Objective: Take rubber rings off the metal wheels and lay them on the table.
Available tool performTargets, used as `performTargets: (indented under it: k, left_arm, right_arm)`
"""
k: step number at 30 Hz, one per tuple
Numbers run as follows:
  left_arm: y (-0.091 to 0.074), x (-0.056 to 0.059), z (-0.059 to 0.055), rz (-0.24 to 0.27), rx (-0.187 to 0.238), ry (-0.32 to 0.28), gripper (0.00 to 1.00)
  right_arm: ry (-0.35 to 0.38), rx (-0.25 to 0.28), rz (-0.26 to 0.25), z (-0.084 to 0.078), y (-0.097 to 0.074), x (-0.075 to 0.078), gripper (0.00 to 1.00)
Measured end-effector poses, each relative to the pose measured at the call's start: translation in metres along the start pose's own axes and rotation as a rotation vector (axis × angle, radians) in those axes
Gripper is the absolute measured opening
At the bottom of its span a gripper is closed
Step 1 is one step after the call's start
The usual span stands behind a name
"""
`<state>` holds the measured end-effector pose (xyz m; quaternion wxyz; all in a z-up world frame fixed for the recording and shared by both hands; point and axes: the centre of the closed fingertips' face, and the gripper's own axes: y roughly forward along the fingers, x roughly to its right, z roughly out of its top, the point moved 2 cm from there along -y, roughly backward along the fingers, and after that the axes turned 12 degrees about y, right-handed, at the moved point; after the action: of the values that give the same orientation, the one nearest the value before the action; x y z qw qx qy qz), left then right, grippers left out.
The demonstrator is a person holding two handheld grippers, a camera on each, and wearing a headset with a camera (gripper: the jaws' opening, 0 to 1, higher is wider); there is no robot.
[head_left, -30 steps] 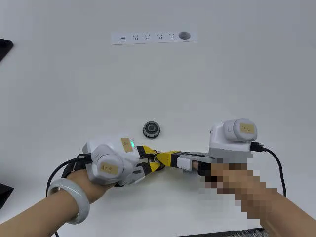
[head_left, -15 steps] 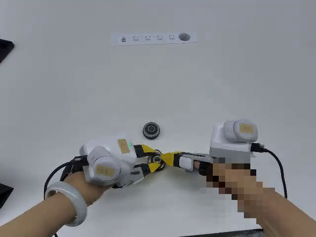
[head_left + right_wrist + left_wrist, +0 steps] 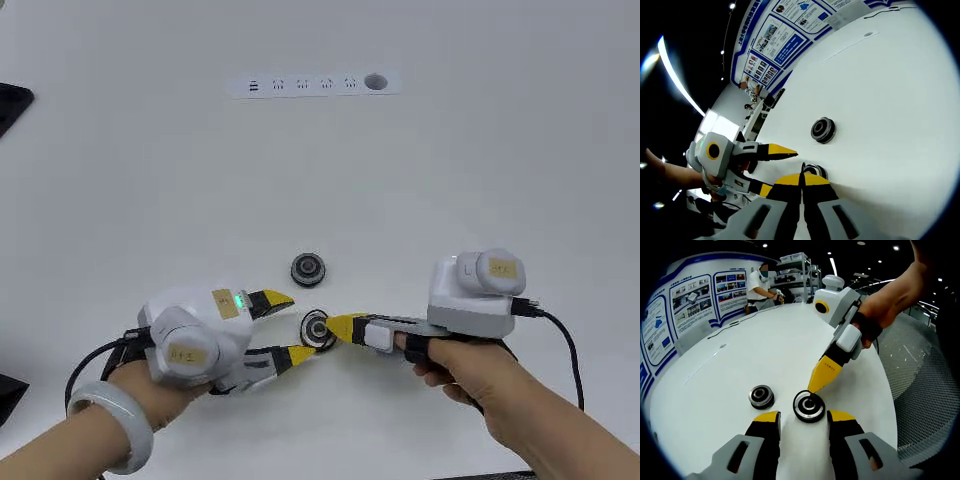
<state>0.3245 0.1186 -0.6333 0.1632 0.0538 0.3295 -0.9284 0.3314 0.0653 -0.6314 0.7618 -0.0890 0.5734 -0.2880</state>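
Head view: two small wheels lie flat on the white worktop (image 3: 480, 180). Near wheel (image 3: 317, 329) sits btwn the two grippers. Far wheel (image 3: 308, 268) is a bit further back, apart from it, nothing touching it. Left gripper (image 3: 295, 325) has its yellow-tipped fingers (image 3: 272, 298) spread wide, one either side of the near wheel, neither in contact. Right gripper (image 3: 338, 326) comes in from the opposite side w/ its fingers pressed together into one point, tip right at the near wheel's edge. Left gripper view: near wheel (image 3: 809, 406) is just ahead of the parted fingers, w/ a dark rubber ring (image 3: 796, 408) round its rim. The right gripper (image 3: 826, 371) pokes down onto its top edge; can't tell if it pinches the ring or only touches it. Far wheel (image 3: 761, 396) is off to one side. Right gripper view: the closed fingers (image 3: 790, 181) half hide the near wheel (image 3: 816, 171). Power strip (image 3: 312, 84) lies at the back of the worktop.
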Motion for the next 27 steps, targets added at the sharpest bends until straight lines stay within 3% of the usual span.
performTargets:
  k: [8,16,20,27]
  left_arm:
    - [-0.003,0.003,-0.007,0.005,-0.005,-0.01,0.46]
    - [-0.01,0.001,-0.011,0.03,0.01,-0.044,0.54]
    - [-0.012,-0.001,-0.013,0.046,0.016,-0.072,0.62]
    - [-0.015,-0.002,-0.015,0.064,0.012,-0.09,0.62]
  right_arm:
    - [0.007,0.006,0.025,-0.001,-0.002,-0.008,0.02]
    - [0.043,0.054,0.072,0.007,-0.011,-0.02,0.02]
    - [0.055,0.085,0.068,0.015,-0.019,-0.017,0.02]
    - [0.088,0.143,0.028,0.028,-0.035,0.003,0.02]
